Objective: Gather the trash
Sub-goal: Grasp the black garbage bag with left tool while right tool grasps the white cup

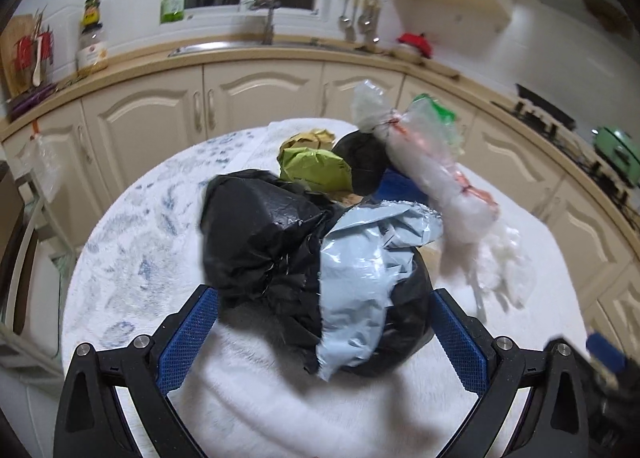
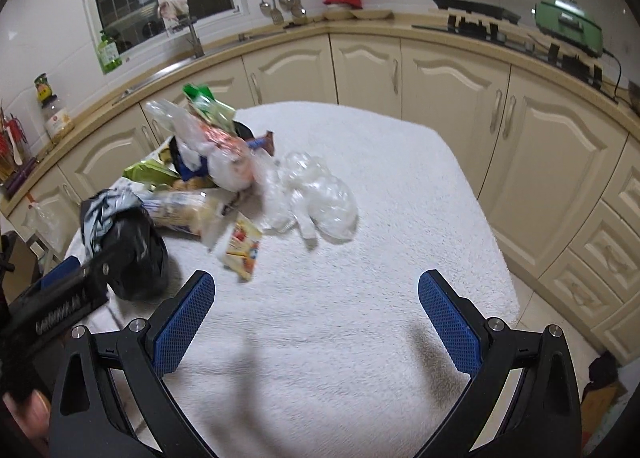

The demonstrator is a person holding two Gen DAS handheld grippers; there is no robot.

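Observation:
A black trash bag [image 1: 260, 242] wrapped partly in a pale blue plastic mailer [image 1: 360, 282] sits on the white towel-covered table [image 1: 132, 258]. My left gripper [image 1: 324, 294] is open, one blue pad on each side of the bag. Behind the bag lie a green packet [image 1: 314, 170], another black bag [image 1: 360, 162] and a tied clear bag [image 1: 432, 174]. My right gripper [image 2: 317, 278] is open over bare towel, holding nothing. Ahead of it lie a crumpled clear plastic bag [image 2: 320, 194], a yellow packet [image 2: 242, 248] and the black trash bag [image 2: 132, 254] to the left.
Cream kitchen cabinets [image 2: 368, 70] and a counter with a sink [image 1: 224, 46] curve around the table. A stove and a green appliance [image 2: 568, 26] stand at the right. The table's right edge [image 2: 496, 242] drops to the floor. A person's fingertip [image 2: 28, 410] shows at lower left.

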